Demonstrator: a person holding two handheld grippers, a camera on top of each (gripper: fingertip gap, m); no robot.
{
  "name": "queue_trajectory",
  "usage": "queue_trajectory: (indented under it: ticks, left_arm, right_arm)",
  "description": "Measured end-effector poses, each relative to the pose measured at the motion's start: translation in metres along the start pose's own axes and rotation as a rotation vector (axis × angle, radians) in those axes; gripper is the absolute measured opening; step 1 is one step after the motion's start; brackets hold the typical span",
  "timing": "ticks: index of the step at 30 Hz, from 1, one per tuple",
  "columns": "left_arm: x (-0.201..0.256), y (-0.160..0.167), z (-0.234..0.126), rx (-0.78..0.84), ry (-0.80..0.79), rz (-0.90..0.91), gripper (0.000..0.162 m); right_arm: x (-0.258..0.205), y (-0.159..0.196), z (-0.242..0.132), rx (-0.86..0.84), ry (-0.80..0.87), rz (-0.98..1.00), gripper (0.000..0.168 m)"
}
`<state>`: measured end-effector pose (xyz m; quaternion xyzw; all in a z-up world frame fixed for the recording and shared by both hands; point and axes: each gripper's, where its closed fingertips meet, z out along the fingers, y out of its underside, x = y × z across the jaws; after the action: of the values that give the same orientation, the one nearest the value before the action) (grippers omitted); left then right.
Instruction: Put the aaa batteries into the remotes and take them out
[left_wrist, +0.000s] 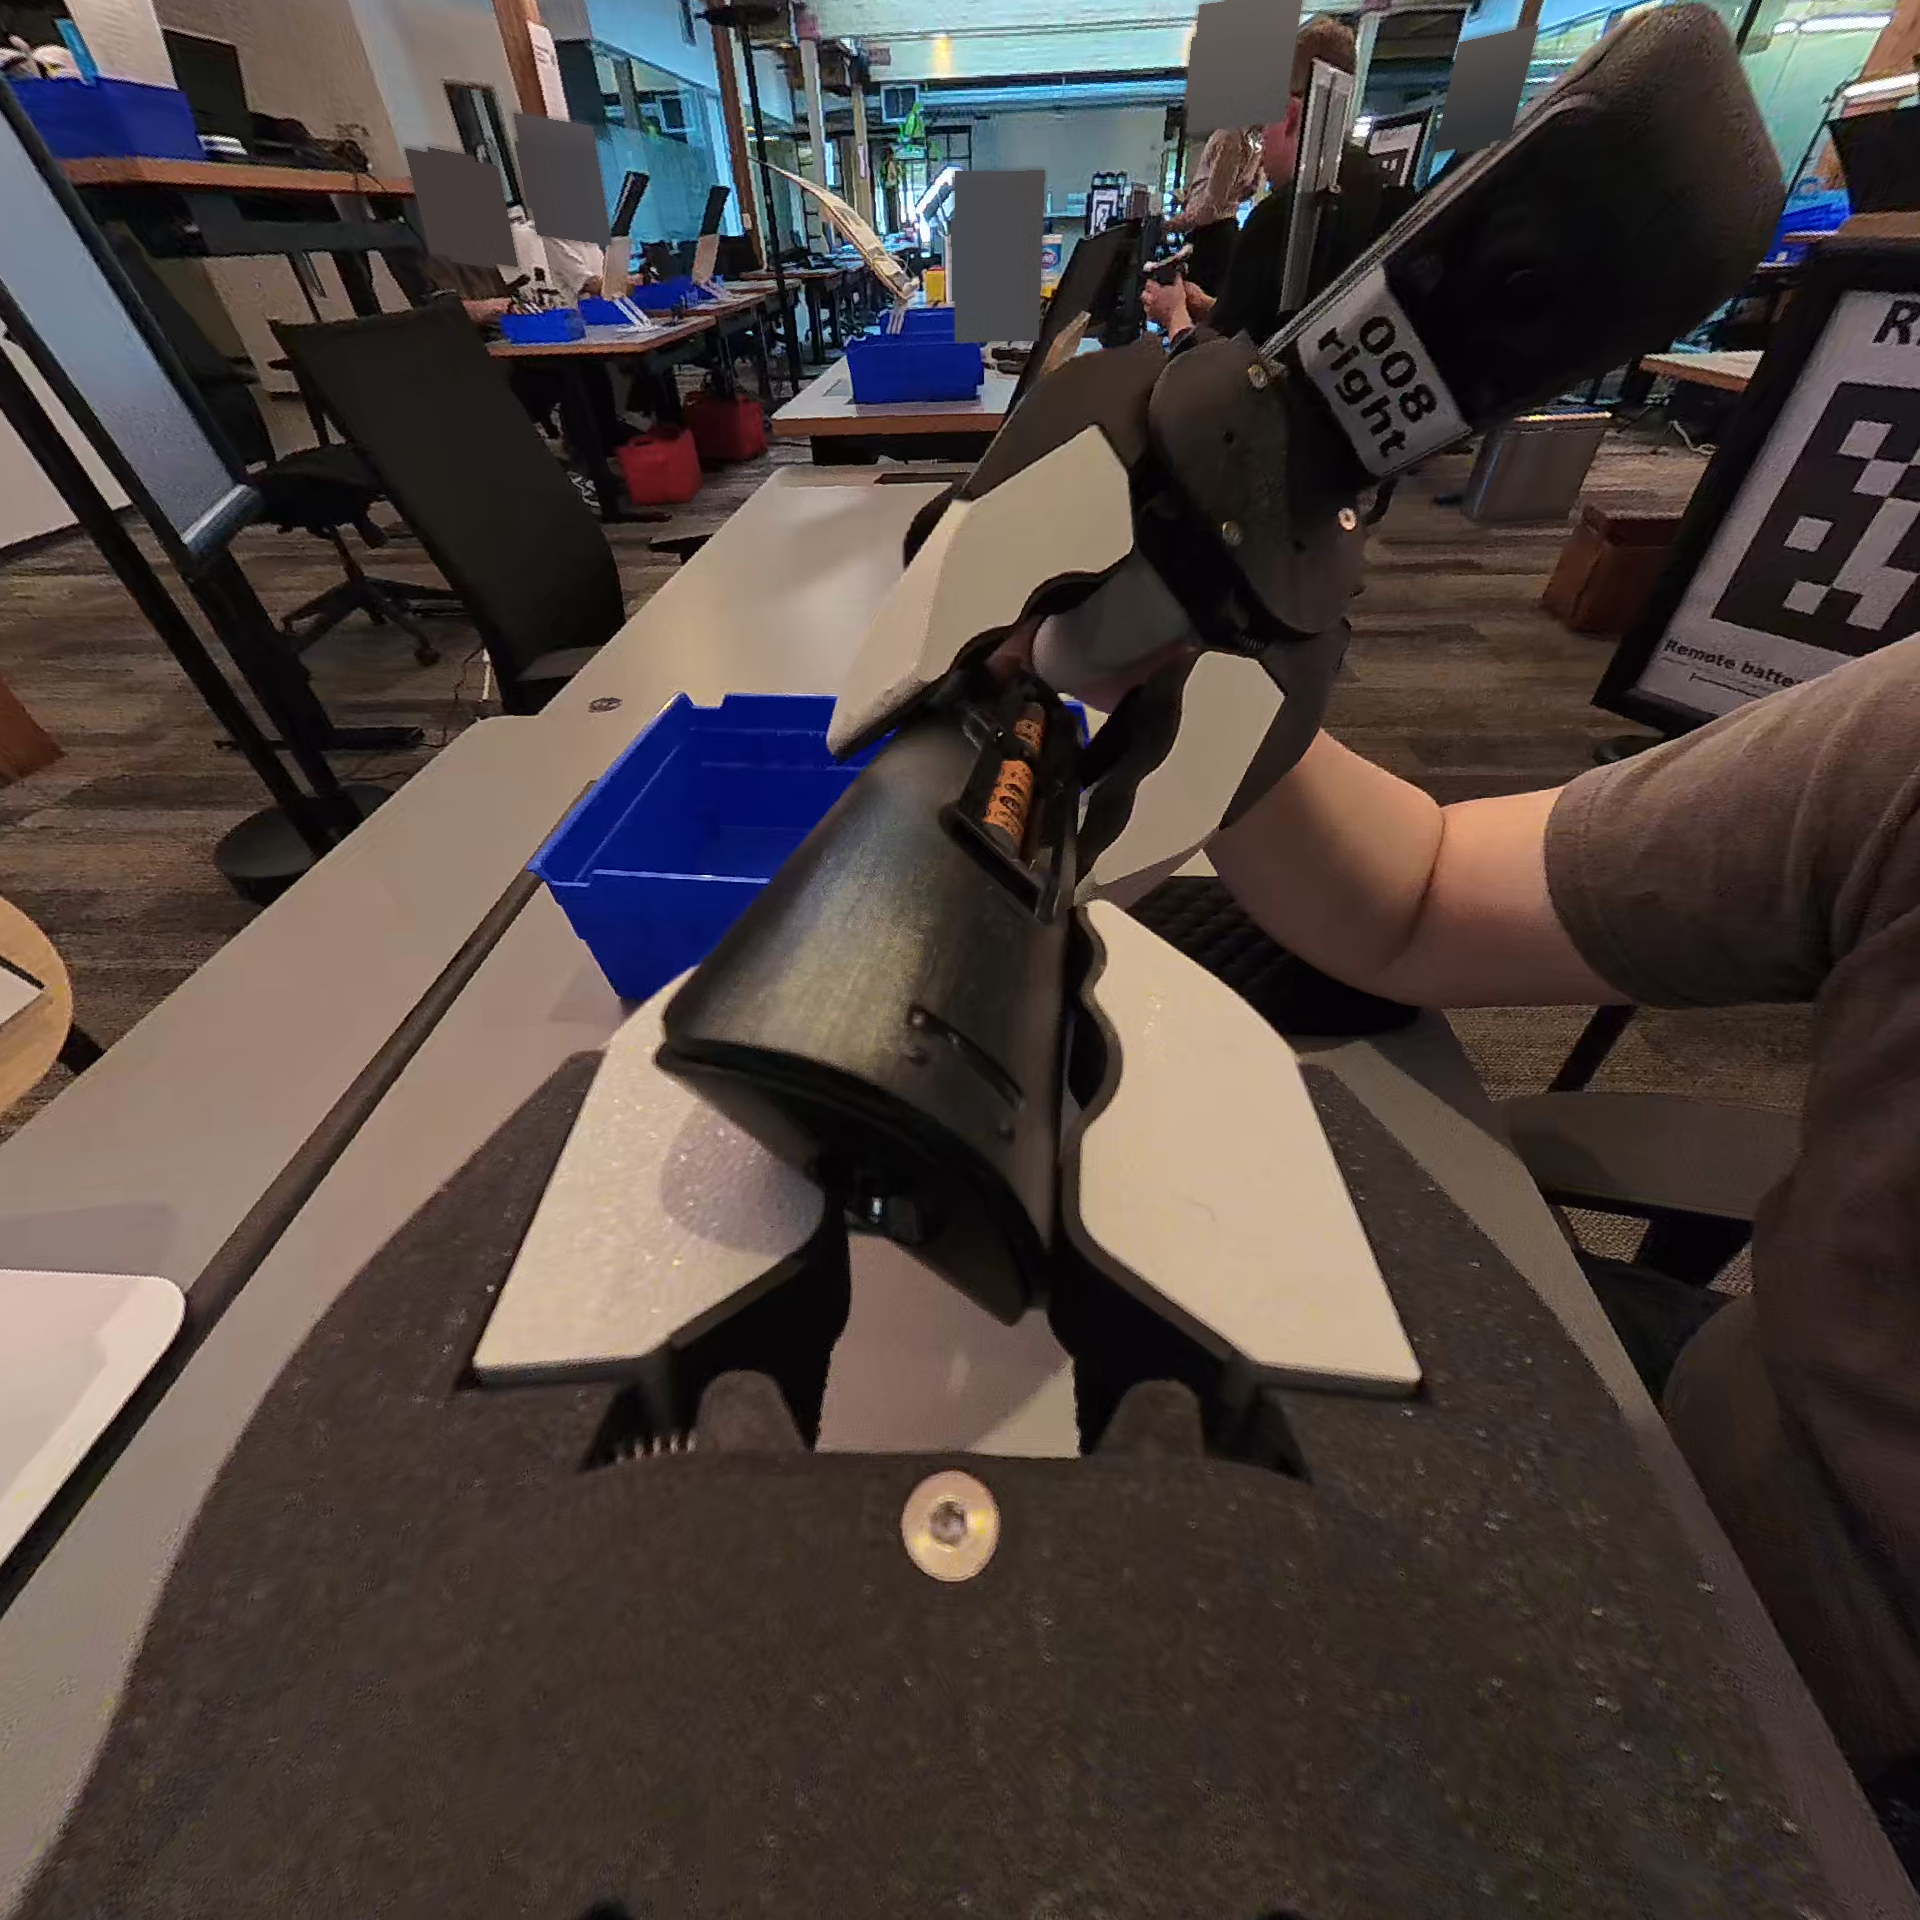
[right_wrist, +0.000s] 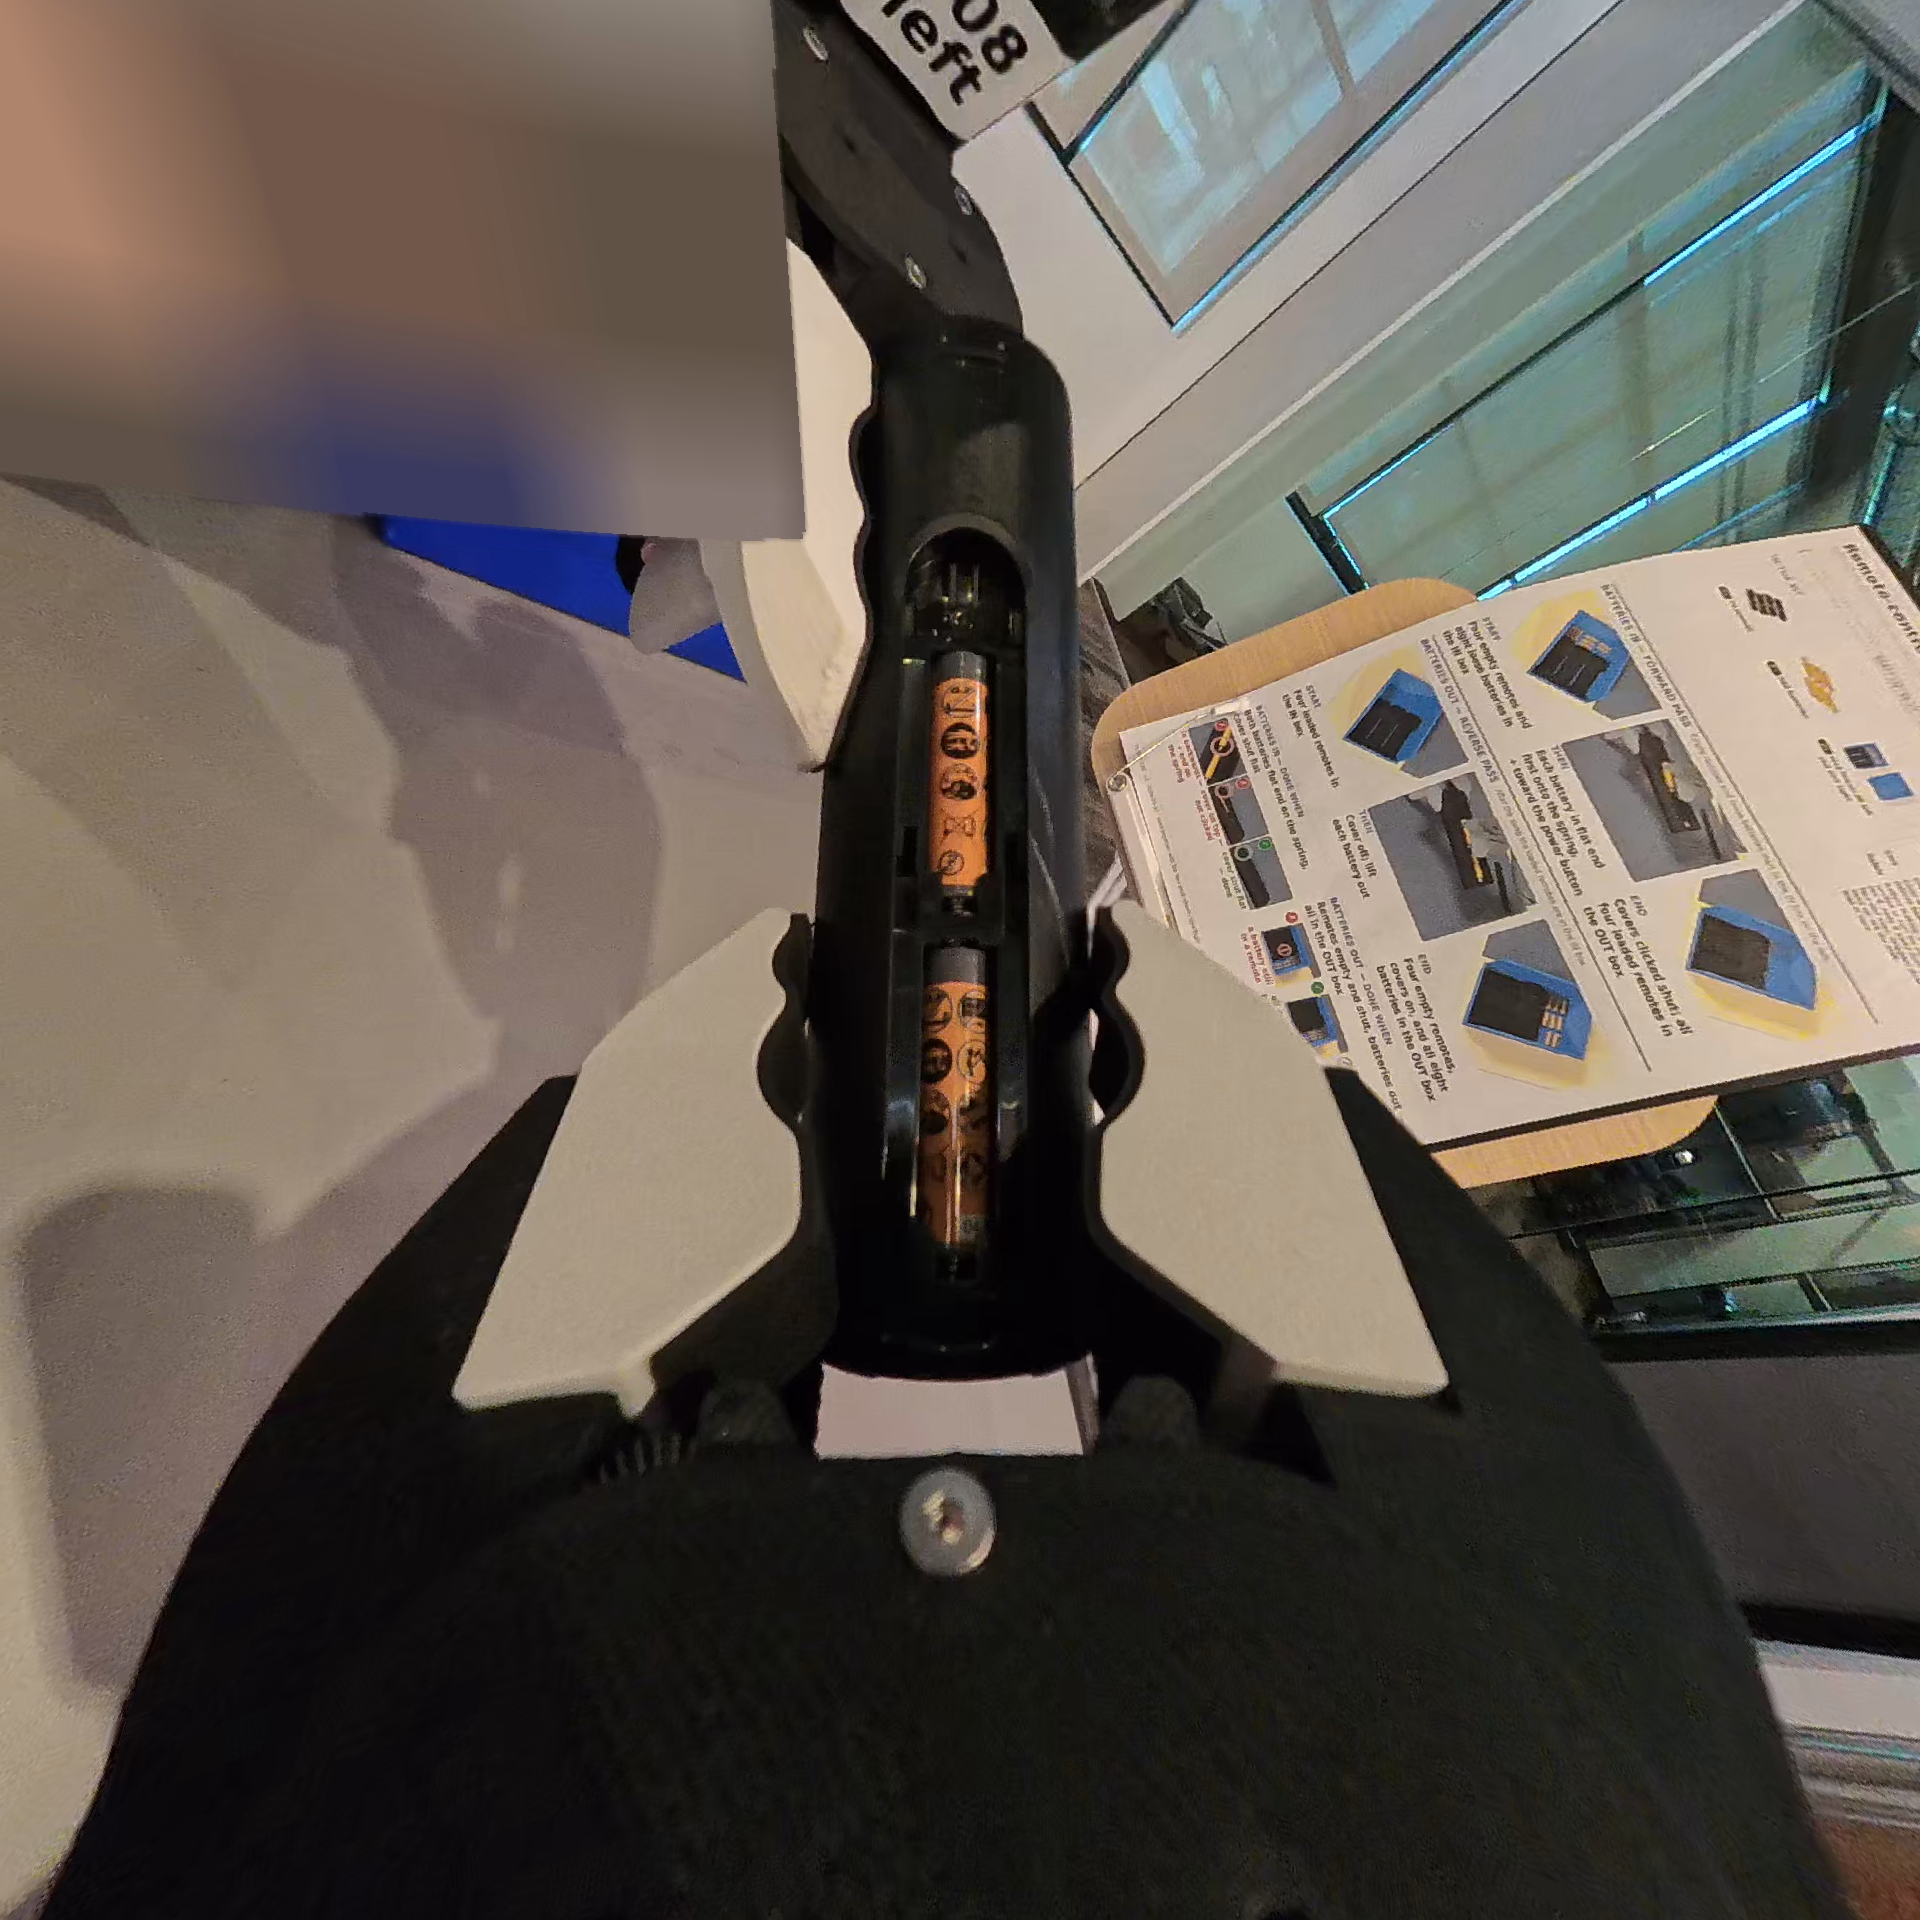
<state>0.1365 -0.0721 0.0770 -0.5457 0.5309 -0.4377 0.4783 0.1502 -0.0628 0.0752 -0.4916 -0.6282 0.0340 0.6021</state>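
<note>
Tongs both narrow on one black remote (right_wrist: 951, 831): left tongs (left_wrist: 951, 1049) clamp its near end, right tongs (right_wrist: 951, 1039) its battery end, held above tabletop (left_wrist: 312, 987). Two orange batteries (right_wrist: 956, 790) sit in the open bay; blue bin (left_wrist: 696, 842) lies at 11 o'clock.

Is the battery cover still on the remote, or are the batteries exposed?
Exposed. The remote, clamped by the left gripper and the right gripper, has its compartment uncovered, and two orange batteries lie end to end in it. No cover is visible over them.
</note>
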Motion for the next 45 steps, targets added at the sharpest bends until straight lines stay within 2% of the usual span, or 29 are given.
queue_trajectory:
  ticks: [3, 6, 13, 18, 24, 29, 31, 45]
  left_arm:
    - [-0.001, 0.003, 0.003, -0.012, -0.005, -0.012, 0.036]
    - [-0.001, -0.001, 0.006, 0.044, 0.026, -0.065, 0.032]
    - [0.002, -0.007, 0.010, 0.139, 0.096, -0.175, 0.030]
    - [-0.004, -0.015, 0.003, 0.213, 0.103, -0.235, 0.029]
    - [-0.012, -0.018, -0.002, 0.190, -0.036, -0.113, 0.029]
    - [-0.004, -0.024, -0.001, 0.168, -0.087, -0.026, 0.029]
    - [-0.004, -0.024, -0.001, 0.165, -0.108, -0.020, 0.028]
    - [0.005, -0.028, 0.002, 0.188, -0.055, -0.083, 0.028]
  right_arm:
    - [0.002, 0.006, 0.002, -0.032, 0.014, -0.013, 0.054]
    - [0.006, 0.008, 0.001, -0.031, 0.034, -0.027, 0.054]
    - [0.010, 0.003, -0.005, 0.006, 0.043, -0.011, 0.055]
    - [0.020, -0.005, -0.012, 0.033, 0.119, -0.051, 0.055]
    - [0.020, -0.033, -0.032, 0.156, 0.134, -0.069, 0.053]
    - [0.007, -0.034, -0.021, 0.075, 0.166, -0.207, 0.047]
    - [0.004, -0.036, -0.019, 0.066, 0.189, -0.265, 0.035]
    - [0.009, -0.036, -0.013, 0.030, 0.264, -0.307, 0.028]
